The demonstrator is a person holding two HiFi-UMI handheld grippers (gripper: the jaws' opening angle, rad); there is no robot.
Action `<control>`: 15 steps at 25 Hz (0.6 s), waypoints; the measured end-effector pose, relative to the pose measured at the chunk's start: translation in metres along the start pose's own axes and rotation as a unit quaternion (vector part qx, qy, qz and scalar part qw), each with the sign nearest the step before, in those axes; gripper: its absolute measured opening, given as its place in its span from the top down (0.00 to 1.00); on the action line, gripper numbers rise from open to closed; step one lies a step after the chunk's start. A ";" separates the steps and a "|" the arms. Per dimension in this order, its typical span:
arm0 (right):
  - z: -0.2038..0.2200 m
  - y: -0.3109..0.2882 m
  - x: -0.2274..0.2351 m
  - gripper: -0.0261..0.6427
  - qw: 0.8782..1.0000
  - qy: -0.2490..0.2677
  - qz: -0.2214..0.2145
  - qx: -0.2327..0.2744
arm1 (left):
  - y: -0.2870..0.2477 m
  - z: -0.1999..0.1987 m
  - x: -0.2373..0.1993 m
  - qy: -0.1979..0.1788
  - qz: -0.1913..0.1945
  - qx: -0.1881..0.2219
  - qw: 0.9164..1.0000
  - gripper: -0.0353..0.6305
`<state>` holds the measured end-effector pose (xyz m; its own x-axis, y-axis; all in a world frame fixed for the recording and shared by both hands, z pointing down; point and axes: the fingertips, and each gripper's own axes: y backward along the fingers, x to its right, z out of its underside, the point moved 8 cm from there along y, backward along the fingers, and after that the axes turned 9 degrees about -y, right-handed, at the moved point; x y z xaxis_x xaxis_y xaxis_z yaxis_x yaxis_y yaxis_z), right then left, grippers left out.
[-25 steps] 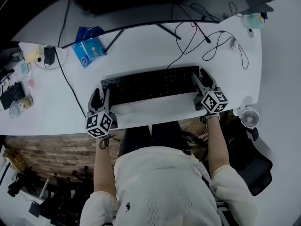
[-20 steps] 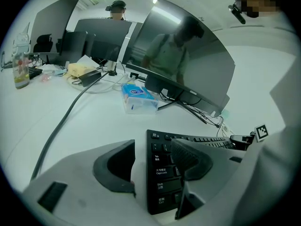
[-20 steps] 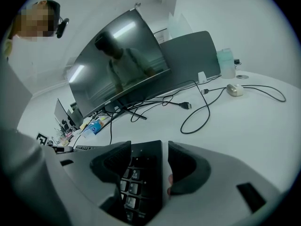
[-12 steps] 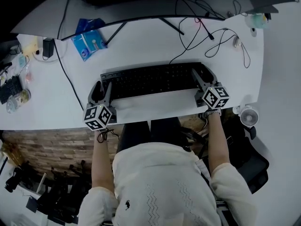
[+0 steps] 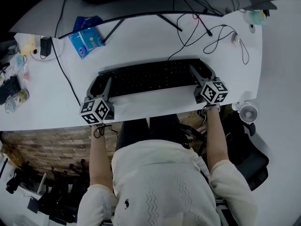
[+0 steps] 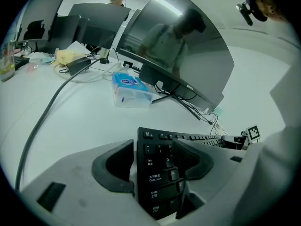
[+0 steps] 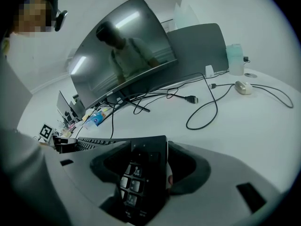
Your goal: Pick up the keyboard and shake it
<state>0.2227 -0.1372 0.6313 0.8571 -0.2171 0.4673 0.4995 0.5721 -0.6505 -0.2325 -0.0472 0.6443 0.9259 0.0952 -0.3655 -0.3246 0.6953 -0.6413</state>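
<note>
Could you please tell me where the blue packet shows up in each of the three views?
Head view: blue packet at upper left, just below the monitor's edge.
Left gripper view: just left of centre, beside the monitor's stand.
Right gripper view: small, left of centre, below the monitor's lower left corner.
Shared landmark: the curved monitor.

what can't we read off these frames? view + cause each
- Whether the keyboard is off the desk: head view looks straight down, so no gap would show; gripper views see only its top.
- Print on the blue packet: too small in head view, blurred in left gripper view.
- Small clutter at the desk's left edge: dark, cut by the head view's frame.
</note>
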 end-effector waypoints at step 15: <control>0.000 -0.002 0.000 0.59 0.999 -0.033 0.003 -0.008 | -0.005 -0.002 0.005 0.008 0.002 -0.003 1.000 0.57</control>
<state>0.2217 -0.1387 0.6322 0.8501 -0.1603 0.5016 0.4969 0.5598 -0.6632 -0.2268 -0.0516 0.6441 0.9215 0.0870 -0.3786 -0.3297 0.6907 -0.6436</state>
